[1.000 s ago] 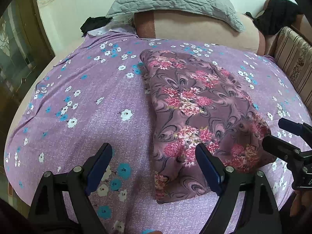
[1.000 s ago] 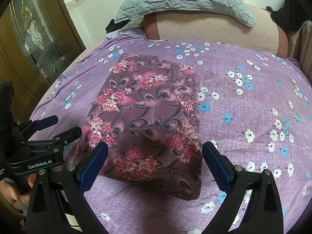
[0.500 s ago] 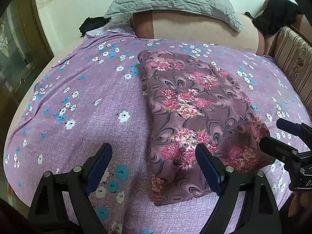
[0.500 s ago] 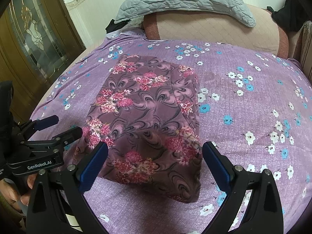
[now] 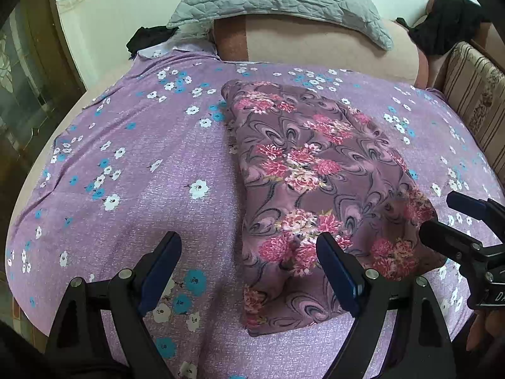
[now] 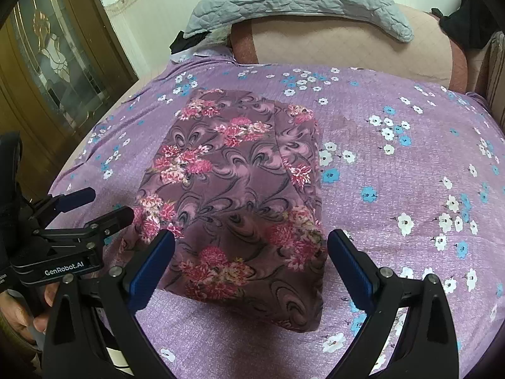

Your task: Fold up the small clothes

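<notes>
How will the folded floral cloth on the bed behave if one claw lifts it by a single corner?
The floral cloth is thin, soft fabric lying in flat layers, so it would probably droop and start to unfold. It looks light for its size. On the purple bedsheet, fabric against fabric, a push would likely wrinkle it rather than slide it whole.

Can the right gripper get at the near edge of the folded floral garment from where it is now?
Probably yes. The right gripper is open, with its jaws spread to either side of the floral garment, whose near edge lies flat and uncovered on the purple bedsheet. The left gripper sits off to the side.
</notes>
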{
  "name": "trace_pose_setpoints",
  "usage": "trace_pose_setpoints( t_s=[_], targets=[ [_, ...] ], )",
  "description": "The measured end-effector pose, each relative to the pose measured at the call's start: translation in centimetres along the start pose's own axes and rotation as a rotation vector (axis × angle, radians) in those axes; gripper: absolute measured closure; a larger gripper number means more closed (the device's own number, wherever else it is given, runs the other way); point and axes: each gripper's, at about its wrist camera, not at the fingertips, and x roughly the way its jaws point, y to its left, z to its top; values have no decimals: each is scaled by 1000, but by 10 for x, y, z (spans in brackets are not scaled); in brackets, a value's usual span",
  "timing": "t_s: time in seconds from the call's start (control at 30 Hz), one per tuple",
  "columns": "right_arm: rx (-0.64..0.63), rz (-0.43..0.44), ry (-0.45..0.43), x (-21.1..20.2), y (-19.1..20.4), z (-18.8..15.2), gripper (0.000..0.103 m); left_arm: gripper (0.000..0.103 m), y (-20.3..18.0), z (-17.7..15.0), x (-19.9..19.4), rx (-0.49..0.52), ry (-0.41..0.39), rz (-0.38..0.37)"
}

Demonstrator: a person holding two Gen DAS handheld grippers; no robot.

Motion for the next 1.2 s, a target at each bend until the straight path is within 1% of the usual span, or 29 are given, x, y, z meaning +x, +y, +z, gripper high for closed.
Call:
trace_pose_setpoints(
  t_s=[1.2],
  targets=[
    [-3,7,-12,3,-7,10,6,15,-1,5,1,19,-7,-3]
  ],
)
